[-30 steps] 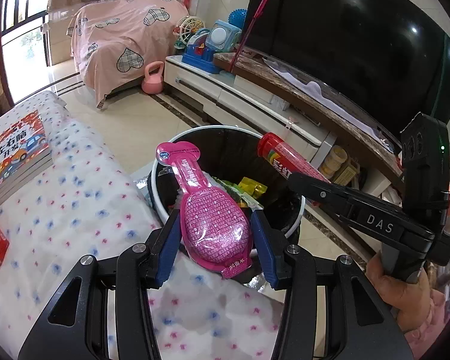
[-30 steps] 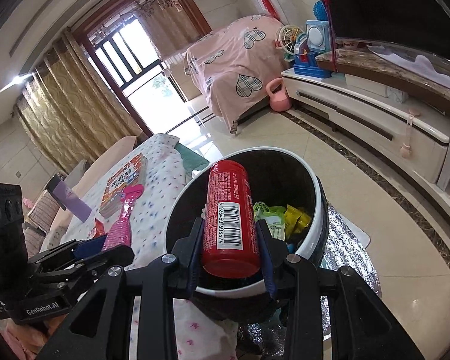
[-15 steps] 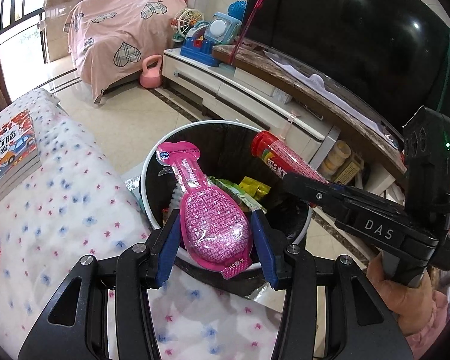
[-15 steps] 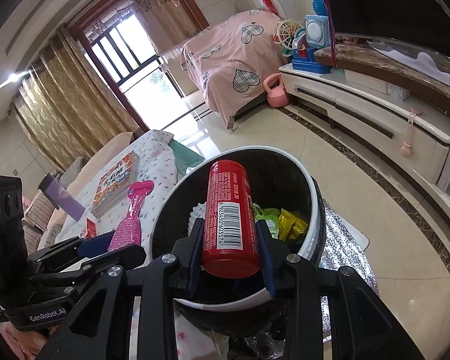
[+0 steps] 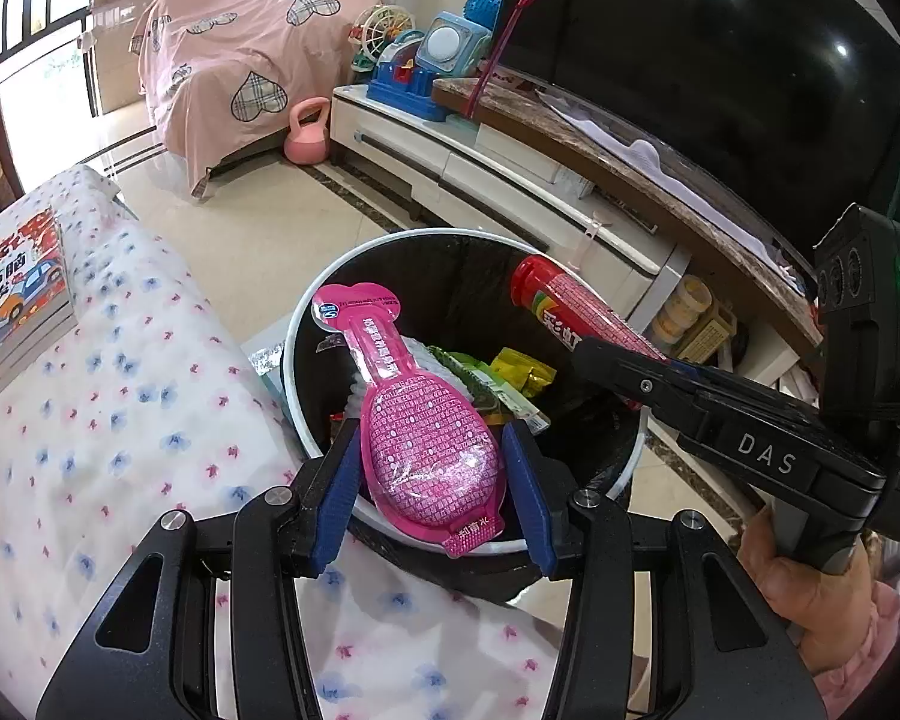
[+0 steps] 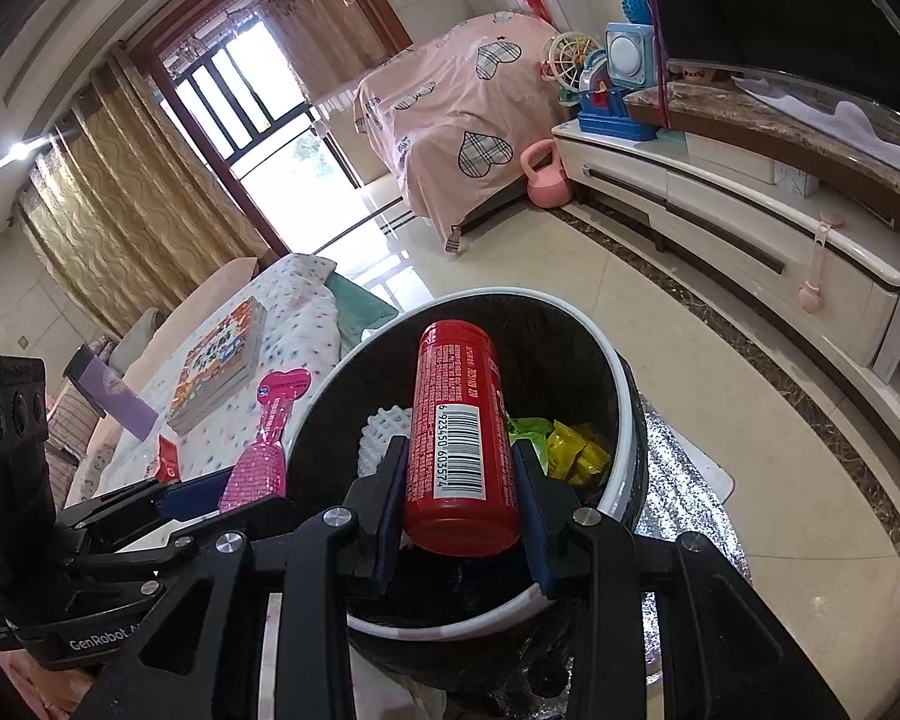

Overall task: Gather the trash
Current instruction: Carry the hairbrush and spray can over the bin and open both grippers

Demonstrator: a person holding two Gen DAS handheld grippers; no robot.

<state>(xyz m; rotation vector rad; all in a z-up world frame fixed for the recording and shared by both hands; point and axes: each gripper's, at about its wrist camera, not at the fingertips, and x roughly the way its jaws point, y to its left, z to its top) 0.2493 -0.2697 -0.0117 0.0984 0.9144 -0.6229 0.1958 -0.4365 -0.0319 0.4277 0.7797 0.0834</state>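
- The left tongs (image 5: 431, 483) are clenched on a pink sachet (image 5: 417, 429) shaped like a bulb with a long neck; its heart-shaped top reaches out over the rim of the trash bin (image 5: 294, 384).
- The right tongs (image 6: 459, 501) are clamped on a red cylindrical tube (image 6: 459, 438), barcode facing up, held tilted above the bin's mouth.
- Both pieces of trash hang over the open bin, not yet let go.
- Inside the black-lined, white-rimmed bin lie a yellow wrapper (image 6: 576, 453), a green wrapper (image 6: 525, 426) and something white and bumpy (image 6: 384, 429).
- The bin stands on the floor just beside a tabletop covered in a white flower-print cloth (image 5: 108, 414), with a stack of books (image 5: 15, 312) on it well away from the bin.
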